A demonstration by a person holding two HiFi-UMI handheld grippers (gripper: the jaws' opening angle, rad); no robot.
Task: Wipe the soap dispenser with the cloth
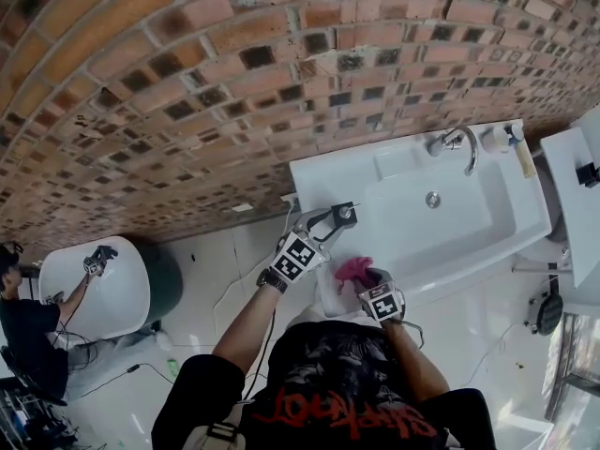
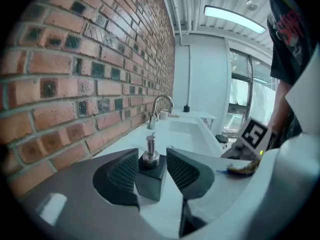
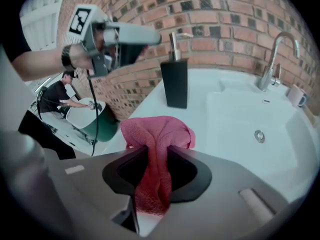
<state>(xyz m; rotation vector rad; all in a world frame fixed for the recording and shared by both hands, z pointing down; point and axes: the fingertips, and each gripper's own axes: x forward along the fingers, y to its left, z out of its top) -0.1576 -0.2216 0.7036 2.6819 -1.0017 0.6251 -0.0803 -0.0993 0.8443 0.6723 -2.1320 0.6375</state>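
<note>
A black square soap dispenser with a silver pump stands on the white counter by the brick wall, left of the basin. My left gripper is open, and the dispenser shows between its jaws, just ahead of the pads. In the right gripper view the dispenser stands upright with the left gripper close on its left. Nearer the counter's front edge, my right gripper is shut on a bunched pink cloth. The head view shows the cloth just in front of the dispenser.
The white sink has a chrome faucet and a small white cup at its back rim. A brick wall runs behind. At the far left a person works at another white basin. Cables lie on the floor.
</note>
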